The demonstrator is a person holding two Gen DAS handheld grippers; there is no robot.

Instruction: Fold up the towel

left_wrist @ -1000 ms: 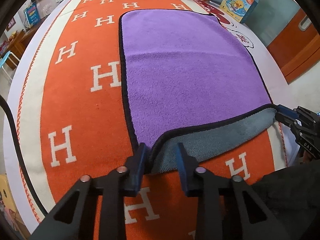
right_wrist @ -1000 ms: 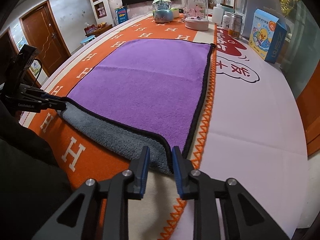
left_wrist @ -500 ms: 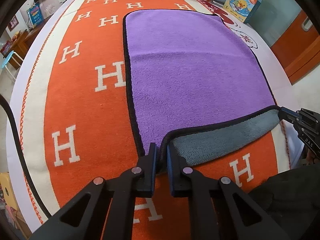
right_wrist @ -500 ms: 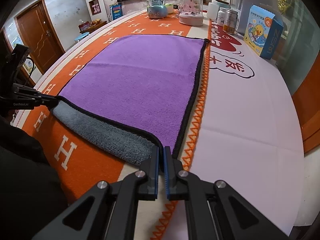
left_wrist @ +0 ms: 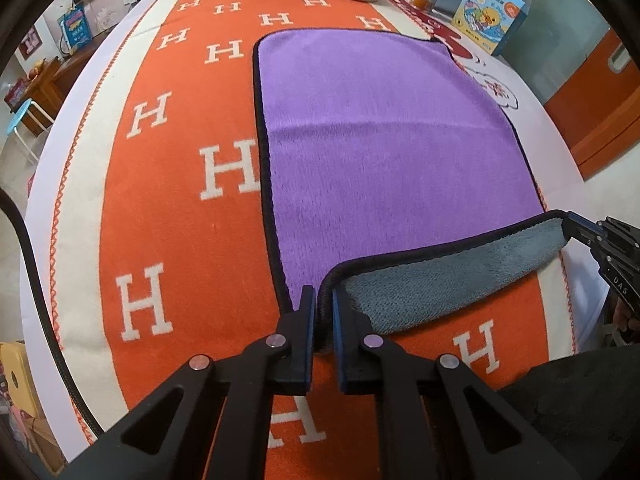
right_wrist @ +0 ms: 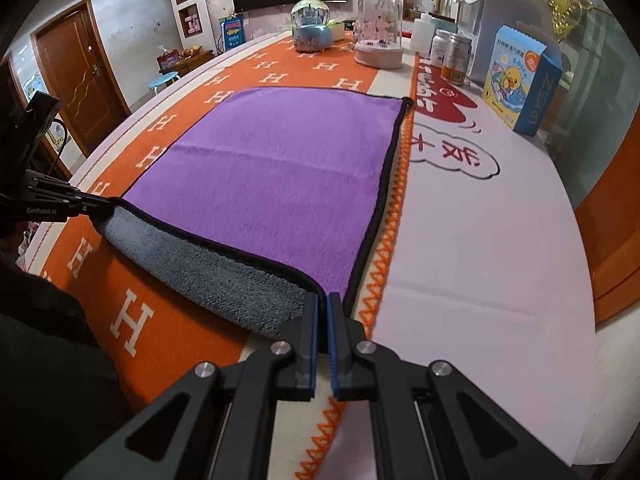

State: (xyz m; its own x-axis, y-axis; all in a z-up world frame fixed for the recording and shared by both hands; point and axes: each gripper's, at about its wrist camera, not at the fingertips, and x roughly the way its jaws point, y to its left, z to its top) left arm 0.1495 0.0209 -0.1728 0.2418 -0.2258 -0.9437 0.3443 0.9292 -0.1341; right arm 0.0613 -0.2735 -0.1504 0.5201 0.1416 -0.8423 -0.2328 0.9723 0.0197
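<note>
A purple towel [left_wrist: 384, 152] with black trim and a grey underside lies flat on the orange H-patterned table cover [left_wrist: 172, 208]. My left gripper [left_wrist: 322, 300] is shut on the towel's near left corner. My right gripper [right_wrist: 323, 304] is shut on the near right corner. The near edge is lifted between them, so the grey underside [right_wrist: 208, 268] shows. The right gripper also shows at the right edge of the left wrist view [left_wrist: 576, 228], and the left gripper at the left edge of the right wrist view [right_wrist: 92, 208].
At the far end of the table stand a snow globe [right_wrist: 311, 26], a glass dome [right_wrist: 378, 28], jars [right_wrist: 456, 56] and a blue duck box [right_wrist: 520, 80]. The white part of the cover [right_wrist: 480, 240] lies right of the towel. A dark sleeve [right_wrist: 48, 340] is near left.
Both grippers went from open around the near corners to shut on them. The near edge has risen a little, showing more grey underside.
</note>
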